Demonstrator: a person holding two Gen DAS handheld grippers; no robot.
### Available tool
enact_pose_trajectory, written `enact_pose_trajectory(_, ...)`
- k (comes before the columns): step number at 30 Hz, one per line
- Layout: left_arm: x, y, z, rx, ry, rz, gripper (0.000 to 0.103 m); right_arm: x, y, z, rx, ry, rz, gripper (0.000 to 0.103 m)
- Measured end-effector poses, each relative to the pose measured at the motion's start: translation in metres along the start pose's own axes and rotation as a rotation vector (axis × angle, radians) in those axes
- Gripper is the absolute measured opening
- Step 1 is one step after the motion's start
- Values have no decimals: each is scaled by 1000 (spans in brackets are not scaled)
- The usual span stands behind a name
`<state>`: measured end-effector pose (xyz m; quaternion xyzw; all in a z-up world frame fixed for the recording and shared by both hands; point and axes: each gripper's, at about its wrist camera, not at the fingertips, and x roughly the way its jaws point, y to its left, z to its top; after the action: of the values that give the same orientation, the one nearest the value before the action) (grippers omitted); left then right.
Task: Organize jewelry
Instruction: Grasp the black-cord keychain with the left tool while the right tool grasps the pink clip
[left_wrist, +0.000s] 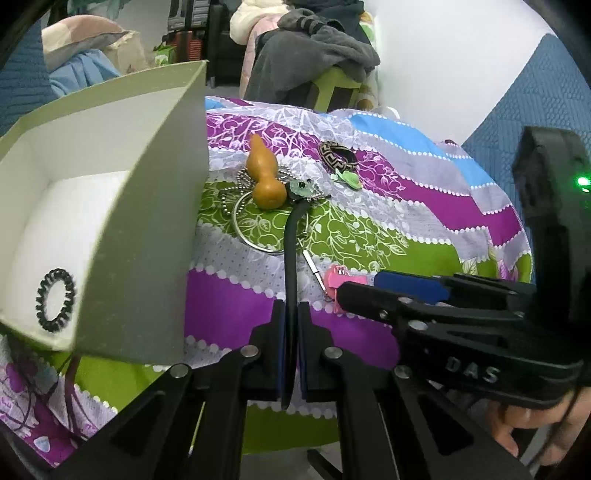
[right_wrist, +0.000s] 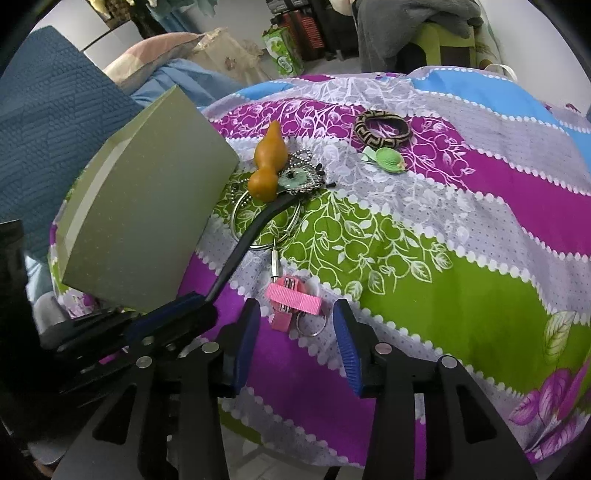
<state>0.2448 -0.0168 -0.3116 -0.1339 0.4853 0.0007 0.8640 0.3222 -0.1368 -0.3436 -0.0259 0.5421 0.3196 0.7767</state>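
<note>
Left gripper (left_wrist: 290, 354): pads clenched on a thin black band (left_wrist: 291, 251), probably a headband. The band's long axis runs straight ahead from the pads, then curves right at its far end, where it meets the pile of trinkets. From the right wrist view the same band (right_wrist: 240, 247) rises from the left gripper (right_wrist: 192, 306) diagonally up and right.

Right gripper (right_wrist: 297, 339): jaws spread wide, nothing between the pads. A pink ribbon keychain (right_wrist: 291, 299) lies on the cloth just ahead, in line with the gap, its small ring nearest the fingers. From the left wrist view the right gripper (left_wrist: 369, 295) sits just right of the left one, over that pink piece (left_wrist: 334, 277).

Ahead of both: an orange gourd ornament (left_wrist: 264, 177), narrow end pointing away. Beside it a bead chain (right_wrist: 303, 158), a green jade disc (right_wrist: 291, 179) and a large metal ring (left_wrist: 258, 229), all touching or overlapping. Farther off and right, a black-and-gold patterned bangle (right_wrist: 382, 127), with a small green hat charm (right_wrist: 388, 160) just in front of it.

Left of the left gripper: a pale green box (left_wrist: 147, 229), open, white inside. It holds a black spiral hair tie (left_wrist: 55, 299) lying near its close corner. Nothing else is visible in it.

Everything rests on a purple, green and blue floral cloth (right_wrist: 443, 266).
</note>
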Motion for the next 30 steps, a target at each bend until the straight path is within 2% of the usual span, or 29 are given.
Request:
enact_pose_trajectory(8, -7, 2, -8, -17, 10, -7, 3, 13, 9, 4, -56, 21, -28, 39)
enact_pose_trajectory(9, -8, 2, -9, -18, 10, -8, 3, 15, 11, 5, -65, 20, -36, 38)
enact_pose_trajectory(10, -8, 3, -9, -21, 10, -10, 3, 15, 12, 5, -73, 14, -49, 31)
enact_pose_trajectory(14, -13, 3, -8, -27, 0, -20, 3, 13, 12, 5, -73, 7, -76, 31)
enact_pose_trajectory(20, -19, -1, -2, -34, -18, -39, 3, -13, -1, -1, -1, -41, -78, 31)
enact_pose_trajectory(30, -36, -16, 12, -19, -53, -59, 3, -65, -19, -18, 120, -122, -131, 31)
